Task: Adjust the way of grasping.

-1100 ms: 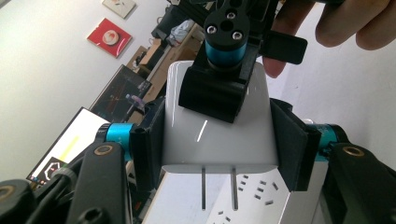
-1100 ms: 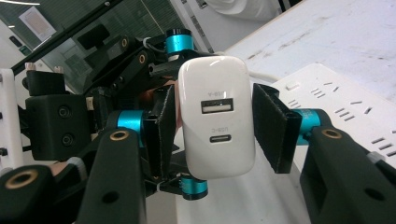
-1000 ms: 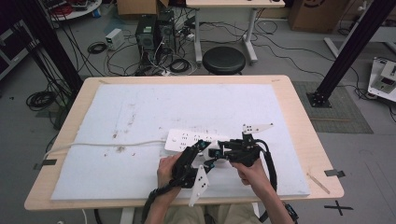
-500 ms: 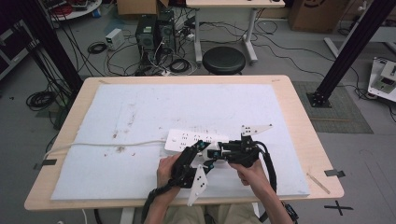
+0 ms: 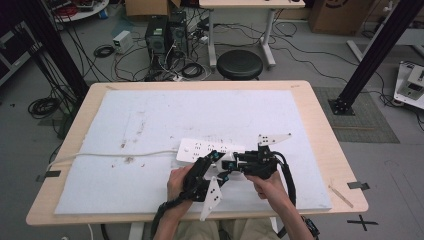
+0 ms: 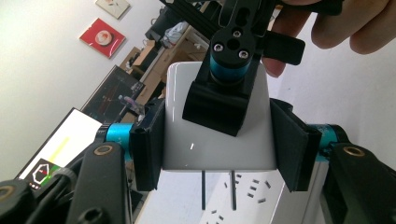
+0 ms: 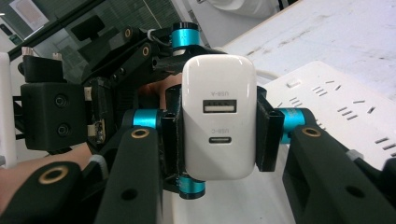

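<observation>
I am clamping both pairs of black pads on the glossy white plastic USB charger block (image 7: 218, 116), the left gripper (image 6: 217, 140) pinching its flat sides and the right gripper (image 7: 217, 126) squeezing across it at a right angle (a handover grip, I judge). I am holding the charger just above the long white plastic power strip (image 5: 212, 150), its two metal prongs (image 6: 217, 189) pointing down towards the slots, so I can line them up over the white foam-covered table (image 5: 150, 120)
</observation>
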